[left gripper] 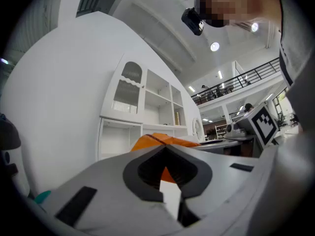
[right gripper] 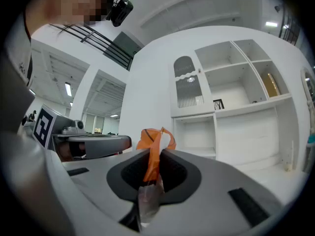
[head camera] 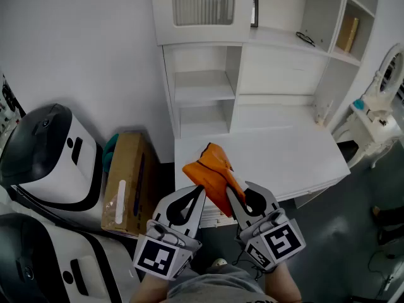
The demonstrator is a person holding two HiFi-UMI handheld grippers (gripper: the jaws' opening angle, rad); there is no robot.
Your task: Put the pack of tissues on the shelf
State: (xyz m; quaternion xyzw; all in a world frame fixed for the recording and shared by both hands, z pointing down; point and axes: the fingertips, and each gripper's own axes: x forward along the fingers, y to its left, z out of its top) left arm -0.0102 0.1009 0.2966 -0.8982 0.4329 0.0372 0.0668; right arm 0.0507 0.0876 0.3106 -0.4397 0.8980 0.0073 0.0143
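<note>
Orange tissue pack (head camera: 211, 169) up in air, above front edge of worktop (head camera: 284, 156). Shelf (head camera: 203, 95) at 12 o'clock. Left gripper (head camera: 198, 196) and right gripper (head camera: 231, 193) each pinched nearly closed on its wrapper. Looks light, soft, squashy, so best held by crinkly wrapper end.

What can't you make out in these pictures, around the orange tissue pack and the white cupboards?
- tissue pack: in the head view its lower end is covered by the left tongs and right tongs; any print is too small to read.
- glass-door cupboard: in the head view the ribbed glass hides its contents.
- dark item: in the head view it is too small to identify.
</note>
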